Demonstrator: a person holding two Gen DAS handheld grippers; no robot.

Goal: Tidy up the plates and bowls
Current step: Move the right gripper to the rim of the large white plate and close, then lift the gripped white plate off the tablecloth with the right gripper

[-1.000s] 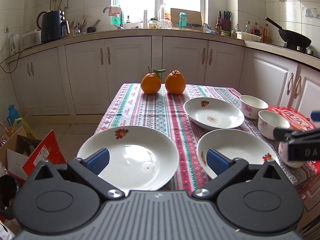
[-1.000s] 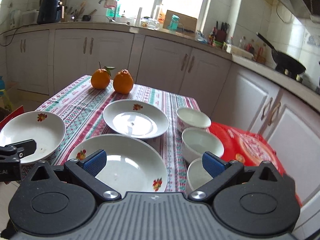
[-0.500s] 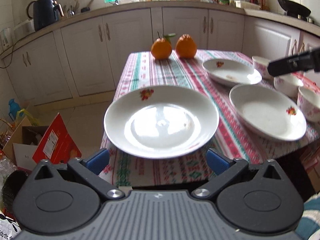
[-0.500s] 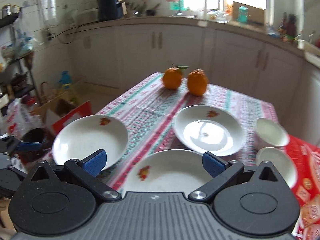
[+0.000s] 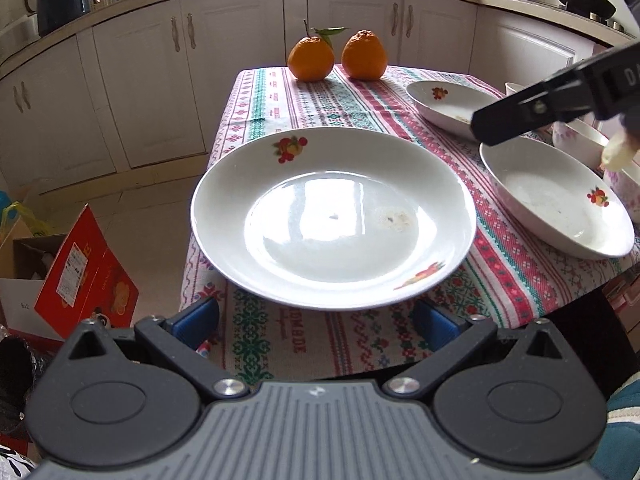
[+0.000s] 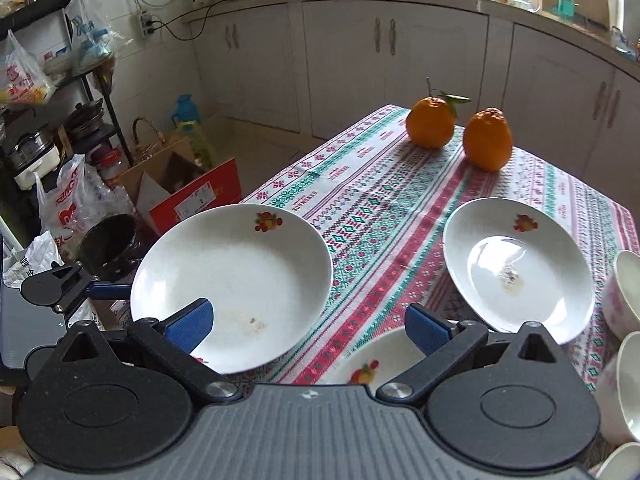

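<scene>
Tabletop (image 5: pixel 360 92): cloth-covered, now seen from lower and closer than a second ago. Near plate (image 5: pixel 332 216): overhangs the left corner; left gripper (image 5: pixel 316 322) has dropped to its rim, fingers wide open, empty. Right gripper (image 6: pixel 308 326): swung left, fingers open, empty; stacking likely starts here.

Near plate (image 6: pixel 362 364) mostly hidden behind right tongs (image 6: pixel 308 326); bowls (image 6: pixel 624 292) cut by right edge; left tongs' (image 5: pixel 316 314) tips under big plate (image 5: pixel 332 216).
</scene>
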